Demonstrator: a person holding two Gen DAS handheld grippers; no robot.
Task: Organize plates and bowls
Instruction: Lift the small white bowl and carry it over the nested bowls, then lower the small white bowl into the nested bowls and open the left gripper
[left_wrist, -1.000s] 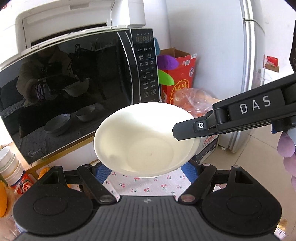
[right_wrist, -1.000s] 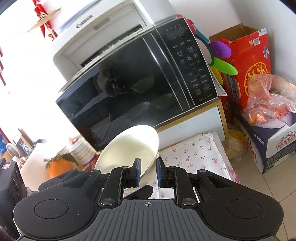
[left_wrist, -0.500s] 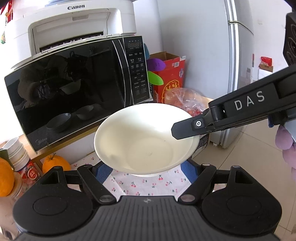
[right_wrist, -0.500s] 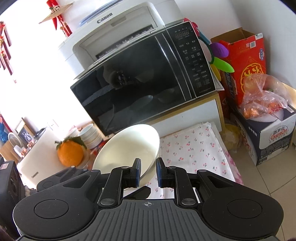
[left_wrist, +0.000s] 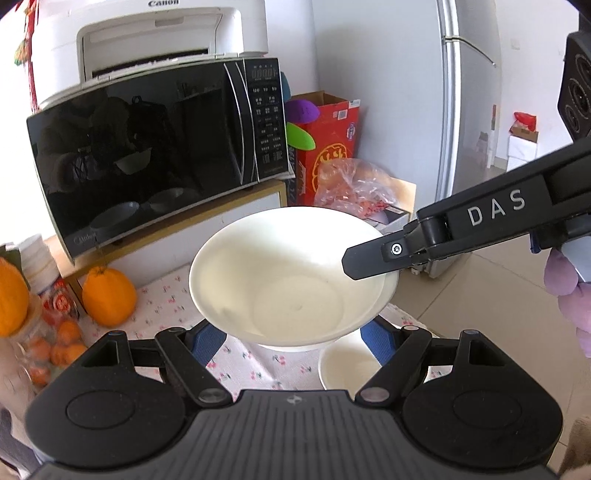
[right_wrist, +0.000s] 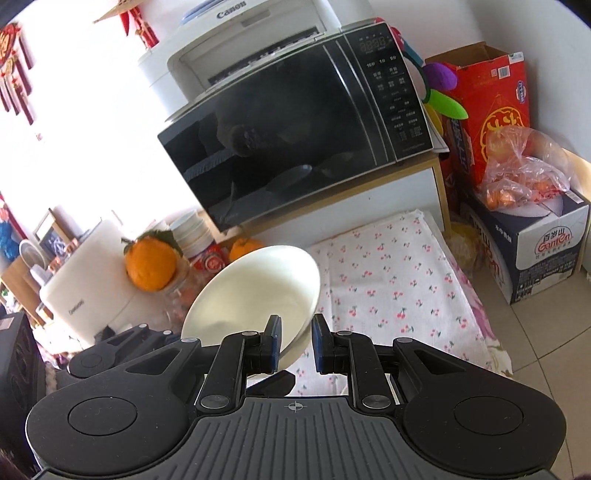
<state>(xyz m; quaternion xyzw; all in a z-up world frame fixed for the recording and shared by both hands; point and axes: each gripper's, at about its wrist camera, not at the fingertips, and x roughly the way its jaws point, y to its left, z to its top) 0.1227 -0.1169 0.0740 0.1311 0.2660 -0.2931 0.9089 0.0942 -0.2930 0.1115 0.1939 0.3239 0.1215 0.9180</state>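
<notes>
Bowl mid-air, not yet stacked
Your right gripper pinches the big bowl's rim; your left gripper stays wide beneath it. The smaller bowl waits on the cloth.

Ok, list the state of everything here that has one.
large bowl, empty, tilted, held above the cherry cloth.
right tongs, shut on the large bowl's rim.
left tongs, open, fingers either side of the large bowl's base.
small bowl, empty, upright on the cherry cloth.
microwave, door shut.
red carton, top flaps open.
</notes>
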